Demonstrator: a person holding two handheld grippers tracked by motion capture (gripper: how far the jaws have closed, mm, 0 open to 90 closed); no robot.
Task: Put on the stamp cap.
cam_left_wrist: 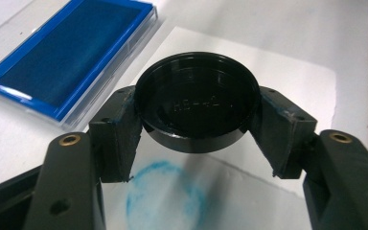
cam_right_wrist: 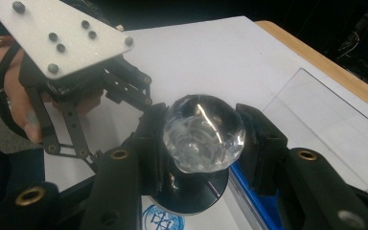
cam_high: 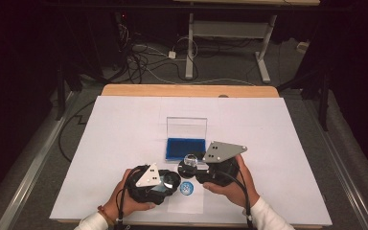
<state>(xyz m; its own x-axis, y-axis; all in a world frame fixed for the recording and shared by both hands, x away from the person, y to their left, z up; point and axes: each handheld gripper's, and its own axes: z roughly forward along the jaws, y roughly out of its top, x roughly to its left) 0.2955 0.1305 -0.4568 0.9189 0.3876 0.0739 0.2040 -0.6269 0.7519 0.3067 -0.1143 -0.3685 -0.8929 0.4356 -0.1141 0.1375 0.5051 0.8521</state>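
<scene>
Left gripper [cam_left_wrist: 196, 143] clamps the round black plastic stamp cap [cam_left_wrist: 196, 108], held just left of & beside the clear faceted crystal-knob stamp [cam_right_wrist: 203, 132] gripped by the right gripper [cam_right_wrist: 203, 139], above the blue seal print [cam_high: 186, 189] on white paper [cam_high: 124, 124], w/ the blue ink pad [cam_high: 186, 148] behind.

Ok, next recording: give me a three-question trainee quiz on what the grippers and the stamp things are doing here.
1. True or false: the left gripper is shut on the black cap.
2. What does the right gripper hold? A) the ink pad B) the stamp C) the paper
3. What colour is the round print on the paper?

Key:
1. True.
2. B: its jaws clamp the clear knob of the stamp.
3. Blue; the print lies on the paper near the open ink pad.
</scene>
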